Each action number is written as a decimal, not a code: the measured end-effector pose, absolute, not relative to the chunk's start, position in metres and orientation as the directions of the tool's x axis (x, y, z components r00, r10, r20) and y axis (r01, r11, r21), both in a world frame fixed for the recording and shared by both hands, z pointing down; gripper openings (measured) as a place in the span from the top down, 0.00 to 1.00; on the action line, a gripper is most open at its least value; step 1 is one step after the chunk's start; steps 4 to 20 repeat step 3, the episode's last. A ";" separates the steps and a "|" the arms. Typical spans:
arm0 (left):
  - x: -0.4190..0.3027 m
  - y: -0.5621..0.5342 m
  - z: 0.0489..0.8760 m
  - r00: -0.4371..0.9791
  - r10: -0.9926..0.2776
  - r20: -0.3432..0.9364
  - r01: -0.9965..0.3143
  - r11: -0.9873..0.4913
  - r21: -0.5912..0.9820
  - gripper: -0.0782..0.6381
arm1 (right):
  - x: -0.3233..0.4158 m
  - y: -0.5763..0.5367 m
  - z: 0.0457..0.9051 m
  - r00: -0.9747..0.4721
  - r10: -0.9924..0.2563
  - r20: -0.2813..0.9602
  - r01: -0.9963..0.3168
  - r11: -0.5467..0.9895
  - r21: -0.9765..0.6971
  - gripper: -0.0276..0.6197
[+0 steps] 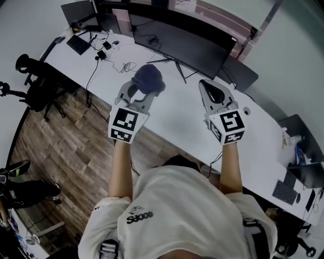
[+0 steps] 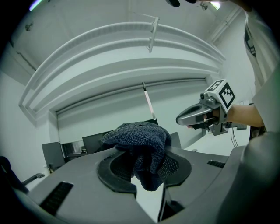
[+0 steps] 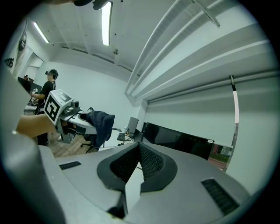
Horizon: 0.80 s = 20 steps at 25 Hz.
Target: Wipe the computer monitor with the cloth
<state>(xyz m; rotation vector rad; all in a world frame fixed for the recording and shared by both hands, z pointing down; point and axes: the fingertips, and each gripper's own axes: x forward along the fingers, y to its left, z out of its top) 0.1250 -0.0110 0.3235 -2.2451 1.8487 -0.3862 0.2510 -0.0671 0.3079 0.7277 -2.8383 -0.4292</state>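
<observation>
A dark blue cloth (image 1: 149, 78) hangs bunched from my left gripper (image 1: 143, 93), which is shut on it above the white desk (image 1: 167, 119). In the left gripper view the cloth (image 2: 142, 140) drapes over the jaws of the left gripper (image 2: 146, 164). My right gripper (image 1: 205, 84) is level with it to the right, shut, with nothing between its fingers (image 3: 148, 159). The wide black monitor (image 1: 187, 45) stands at the back of the desk, just beyond both grippers. In the right gripper view the monitor (image 3: 179, 140) lies ahead and the cloth (image 3: 100, 124) shows at the left.
A keyboard (image 1: 78, 44), a smaller screen (image 1: 78, 11) and loose cables (image 1: 126, 66) occupy the desk's far left end. A black office chair (image 1: 35, 86) stands on the wooden floor to the left. More desk items (image 1: 298, 152) sit at the right. Another person (image 3: 48, 87) stands in the distance.
</observation>
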 end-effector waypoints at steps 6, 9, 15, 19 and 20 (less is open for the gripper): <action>0.122 -0.017 0.321 0.180 -0.982 0.061 -0.928 -0.190 -0.320 0.73 | 0.249 -0.073 0.305 -0.865 -0.494 0.094 -0.443 0.837 0.322 0.96; 0.122 -0.017 0.321 0.180 -0.982 0.061 -0.928 -0.190 -0.320 0.73 | 0.249 -0.073 0.305 -0.865 -0.494 0.094 -0.443 0.837 0.322 0.96; 0.122 -0.017 0.321 0.180 -0.982 0.061 -0.928 -0.190 -0.320 0.73 | 0.249 -0.073 0.305 -0.865 -0.494 0.094 -0.443 0.837 0.322 0.96; 0.122 -0.017 0.321 0.180 -0.982 0.061 -0.928 -0.190 -0.320 0.73 | 0.249 -0.073 0.305 -0.865 -0.494 0.094 -0.443 0.837 0.322 0.96; 0.122 -0.017 0.321 0.180 -0.982 0.061 -0.928 -0.190 -0.320 0.73 | 0.249 -0.073 0.305 -0.865 -0.494 0.094 -0.443 0.837 0.322 0.96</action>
